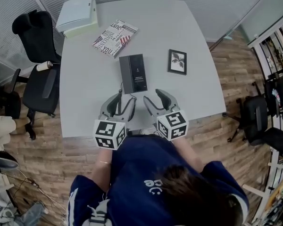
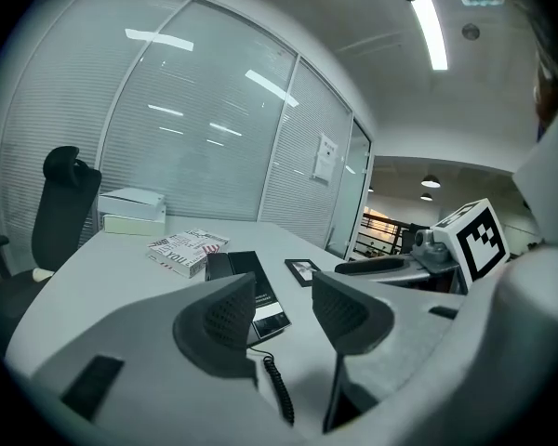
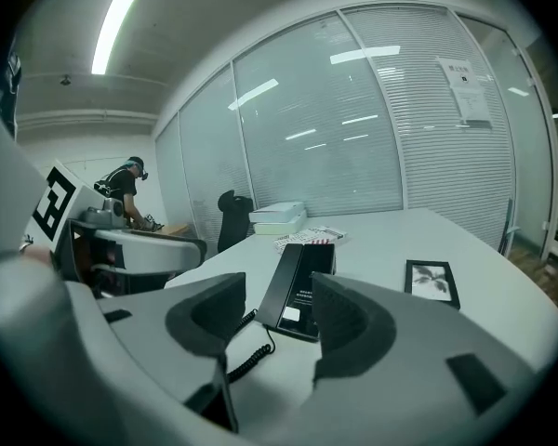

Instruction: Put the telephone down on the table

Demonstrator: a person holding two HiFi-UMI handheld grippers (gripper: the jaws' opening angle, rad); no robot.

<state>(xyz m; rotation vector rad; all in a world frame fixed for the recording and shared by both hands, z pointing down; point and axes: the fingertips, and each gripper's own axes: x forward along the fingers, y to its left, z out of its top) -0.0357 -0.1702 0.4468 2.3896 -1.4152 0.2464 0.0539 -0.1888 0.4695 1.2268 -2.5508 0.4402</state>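
Observation:
The black telephone (image 1: 133, 73) lies flat on the white table (image 1: 193, 93), handset on its left side, with its coiled cord (image 1: 120, 91) running toward the near edge. My left gripper (image 1: 126, 98) hovers just short of the phone's near end, jaws apart with nothing between them. My right gripper (image 1: 153, 96) stands beside it, also open and empty. In the left gripper view the telephone (image 2: 251, 291) shows beyond the gripper (image 2: 281, 307), with the cord (image 2: 277, 388) below. In the right gripper view the telephone (image 3: 302, 286) lies ahead of the gripper (image 3: 277, 312).
A patterned book (image 1: 115, 37) and a white box stack (image 1: 77, 15) sit at the table's far left. A framed picture (image 1: 177, 61) lies right of the phone. Black office chairs stand at the left (image 1: 37, 55) and right (image 1: 259, 121). Glass partitions surround the table.

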